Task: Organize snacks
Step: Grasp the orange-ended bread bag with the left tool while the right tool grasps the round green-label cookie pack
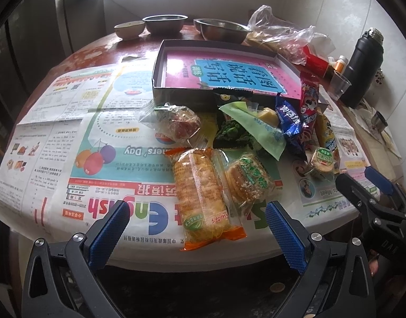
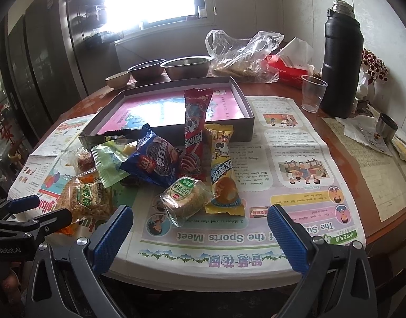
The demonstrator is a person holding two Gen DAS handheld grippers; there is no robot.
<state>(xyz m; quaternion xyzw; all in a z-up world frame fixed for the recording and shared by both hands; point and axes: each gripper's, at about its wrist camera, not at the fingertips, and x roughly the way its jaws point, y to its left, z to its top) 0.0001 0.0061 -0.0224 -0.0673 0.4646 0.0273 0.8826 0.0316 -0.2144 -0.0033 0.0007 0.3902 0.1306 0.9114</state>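
A pile of wrapped snacks lies on newspaper in front of a shallow dark box [image 1: 176, 90] [image 2: 245, 122] with a pink bottom. My left gripper [image 1: 197, 228] is open at the near table edge, its fingers either side of an orange-ended cracker pack [image 1: 200, 193]. A round rice-cracker pack [image 1: 246, 180] [image 2: 83, 198] lies beside it. My right gripper [image 2: 200, 235] is open, just short of a small round cake pack [image 2: 187, 198] [image 1: 322, 161] and a yellow bar [image 2: 222, 175]. A blue cookie bag [image 2: 155, 159] [image 1: 289, 119] and a red bar [image 2: 193, 132] [image 1: 310, 100] lean behind.
Two steel bowls [image 2: 187, 66] and a small bowl [image 2: 118, 78] stand at the back. A plastic bag [image 2: 242, 53], red tissue box [image 2: 285, 71], clear cup [image 2: 312, 92] and black flask [image 2: 340, 58] stand at right. Bare newspaper [image 1: 57, 137] spreads left of the pile.
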